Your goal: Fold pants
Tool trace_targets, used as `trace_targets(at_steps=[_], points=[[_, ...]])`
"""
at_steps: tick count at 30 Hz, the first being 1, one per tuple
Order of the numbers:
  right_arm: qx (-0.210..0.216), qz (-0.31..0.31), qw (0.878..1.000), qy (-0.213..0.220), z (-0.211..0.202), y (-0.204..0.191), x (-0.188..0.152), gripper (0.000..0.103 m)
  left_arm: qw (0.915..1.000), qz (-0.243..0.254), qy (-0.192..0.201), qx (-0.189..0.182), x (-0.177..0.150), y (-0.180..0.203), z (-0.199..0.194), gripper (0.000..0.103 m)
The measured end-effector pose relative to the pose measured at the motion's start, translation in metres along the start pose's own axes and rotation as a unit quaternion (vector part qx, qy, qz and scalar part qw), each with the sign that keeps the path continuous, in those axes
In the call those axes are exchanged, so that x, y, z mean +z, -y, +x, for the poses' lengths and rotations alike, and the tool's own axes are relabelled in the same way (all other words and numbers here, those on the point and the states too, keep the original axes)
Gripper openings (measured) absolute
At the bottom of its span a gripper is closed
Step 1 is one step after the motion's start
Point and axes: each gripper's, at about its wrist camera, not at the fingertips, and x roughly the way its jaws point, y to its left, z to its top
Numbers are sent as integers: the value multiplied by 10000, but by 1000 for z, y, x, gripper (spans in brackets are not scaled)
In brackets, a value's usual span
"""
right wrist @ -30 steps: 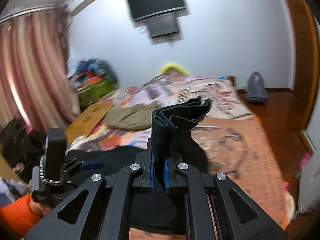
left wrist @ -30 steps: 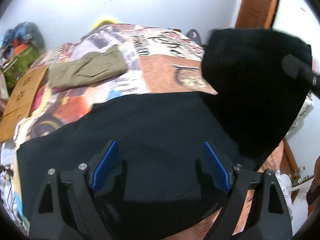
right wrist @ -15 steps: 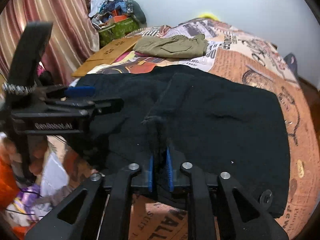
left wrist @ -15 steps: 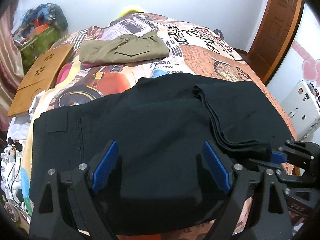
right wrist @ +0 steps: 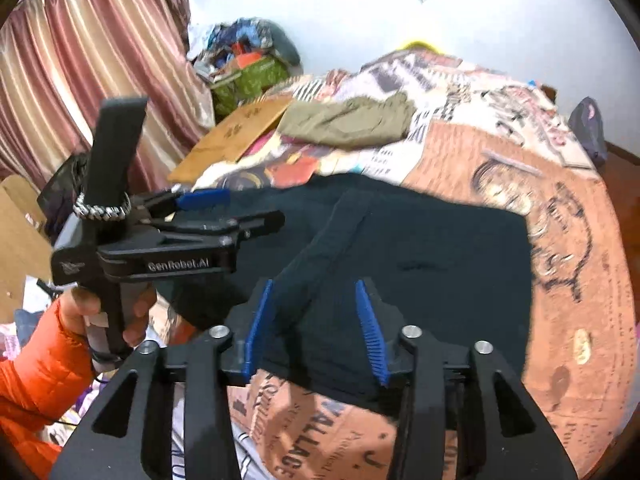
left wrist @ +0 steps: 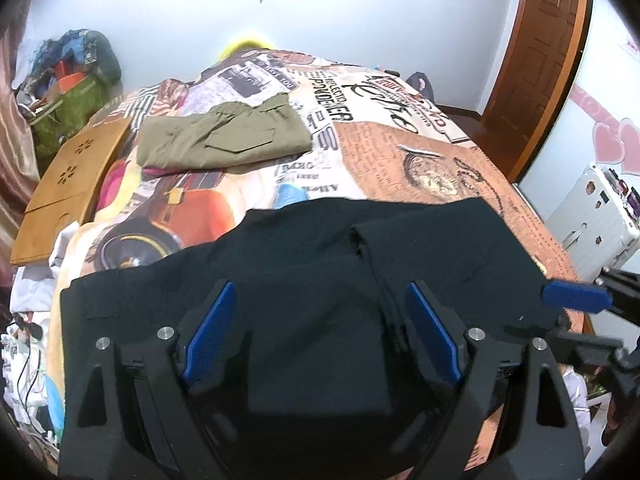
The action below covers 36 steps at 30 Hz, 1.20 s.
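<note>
**Black pants folded over on the bed, both grippers loose**

So the black fabric pants [left wrist: 304,280] are lying flat on the bed with the colourful newspaper-print cover [left wrist: 400,152], down at the near end. One part is doubled over on top of the rest, and you can see the stacked edge of that fold running up the middle in both wrist views [right wrist: 336,236].

The left gripper [left wrist: 320,328] hangs just over the pants with its jaws spread wide, blue pads well apart and nothing pinched between them. The right gripper [right wrist: 316,328] has just been opening its jaws; they're about halfway apart now, and the folded ridge of cloth sits in the gap, up against the left pad. Can't tell if it's actually touching the right one, but it's not clamped.

In the right wrist view you can see the person's hand [right wrist: 100,316] in an orange puffy sleeve [right wrist: 36,376] holding the left gripper's handle.

Further up the bed there's a folded pair of olive-green cargo pants [left wrist: 224,136], and a light brown wooden board with flower cut-outs [left wrist: 68,184] lies at the bed's left edge.
</note>
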Motion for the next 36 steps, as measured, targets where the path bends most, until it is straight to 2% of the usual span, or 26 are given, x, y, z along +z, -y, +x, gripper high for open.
trace_targets(at_steps=[3,6,9,11,14,19,21,24,27,29,36], points=[[-350,-12,9992,180,-4,10,5,41,9999,30,-59,-158,1,9,5,87],[-618,71,9980,118,4,26,3,41,9995,173,-192,-176,-4,22,16,87],[-848,148,9960,-219,28,44,-3,41,9978,491,-385,244,-15,35,38,87],[-843,260,9945,-557,47,54,-13,41,9973,505,-435,317,-21,33,47,93],[-804,256,9951,-511,48,54,-24,42,9982,367,-419,233,-23,23,50,100],[-716,185,9948,-700,42,51,-20,41,9977,450,-418,296,-28,15,48,100],[-679,242,9957,-574,39,51,-12,41,9977,446,-398,327,-33,12,46,100],[-785,205,9960,-383,44,51,3,41,9985,190,-479,186,-35,4,47,100],[-1099,-56,9919,-636,70,51,14,41,9986,104,-494,138,-37,2,47,100],[-1135,-180,9893,-898,84,55,12,41,9986,171,-462,182,-39,3,46,100],[-1138,-428,9881,-947,67,47,-4,42,9989,145,-441,115,-40,1,47,100]])
